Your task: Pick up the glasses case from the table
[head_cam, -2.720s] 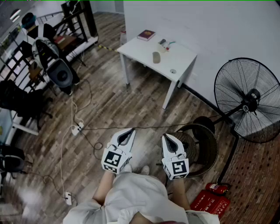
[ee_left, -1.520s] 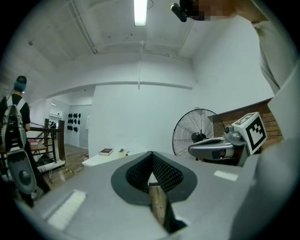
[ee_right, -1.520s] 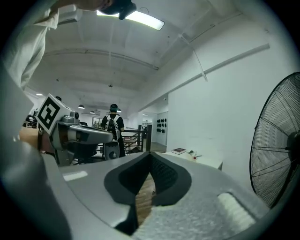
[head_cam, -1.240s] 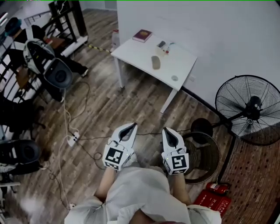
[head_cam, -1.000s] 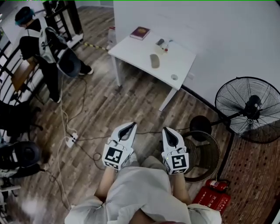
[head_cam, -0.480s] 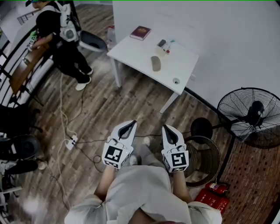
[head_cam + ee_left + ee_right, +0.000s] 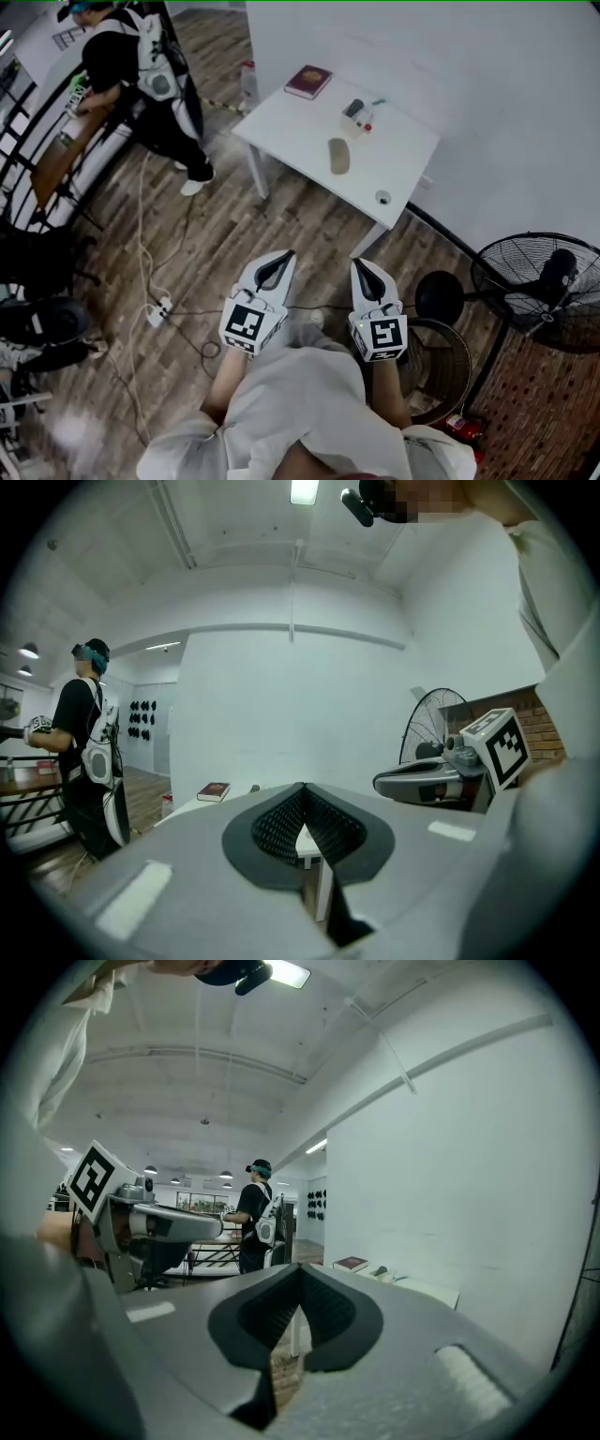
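Observation:
The glasses case (image 7: 338, 156), a grey-brown oblong, lies near the middle of the white table (image 7: 398, 150) in the head view. Both grippers are held side by side over the wooden floor, well short of the table and pointing at it. My left gripper (image 7: 281, 256) is shut with nothing in it; its own view shows the jaw tips meeting (image 7: 302, 787). My right gripper (image 7: 361, 264) is likewise shut and empty, tips touching (image 7: 300, 1268). The case cannot be made out in either gripper view.
On the table lie a red book (image 7: 308, 81), small items (image 7: 357, 114) and a little round thing (image 7: 382, 198). A floor fan (image 7: 548, 291) and a round stool (image 7: 441, 352) stand at the right. A person (image 7: 141, 70) stands at the upper left, cables and a power strip (image 7: 159, 307) on the floor.
The table and the case have drawn nearer in the head view, with both shut grippers carried along. The person at the upper left has walked further into view.

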A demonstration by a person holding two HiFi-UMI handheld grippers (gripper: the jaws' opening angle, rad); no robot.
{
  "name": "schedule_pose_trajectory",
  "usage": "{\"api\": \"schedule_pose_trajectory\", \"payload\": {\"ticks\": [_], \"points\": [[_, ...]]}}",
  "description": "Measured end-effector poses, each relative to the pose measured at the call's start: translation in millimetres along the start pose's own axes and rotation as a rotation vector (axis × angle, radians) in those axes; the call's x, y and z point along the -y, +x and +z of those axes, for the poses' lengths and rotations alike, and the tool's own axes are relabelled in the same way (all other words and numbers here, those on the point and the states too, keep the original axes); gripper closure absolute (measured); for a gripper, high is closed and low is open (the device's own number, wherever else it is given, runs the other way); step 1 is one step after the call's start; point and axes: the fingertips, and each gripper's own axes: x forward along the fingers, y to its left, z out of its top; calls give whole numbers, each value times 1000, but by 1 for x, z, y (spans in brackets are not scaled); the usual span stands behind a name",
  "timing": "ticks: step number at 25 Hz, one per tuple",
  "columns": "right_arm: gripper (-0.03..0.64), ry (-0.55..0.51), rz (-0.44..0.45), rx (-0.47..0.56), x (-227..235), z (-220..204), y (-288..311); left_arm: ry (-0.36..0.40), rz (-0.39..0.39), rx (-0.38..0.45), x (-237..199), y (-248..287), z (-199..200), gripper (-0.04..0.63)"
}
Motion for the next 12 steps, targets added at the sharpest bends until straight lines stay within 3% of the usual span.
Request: {"api": "schedule_pose_trajectory", "payload": {"ticks": [8,12], "points": [[614,14,47,20,55,11,32,35,39,19,-5,53,7,577],[614,28,64,17,74,9,46,28,63,-11,-7,73,3,577]]}}
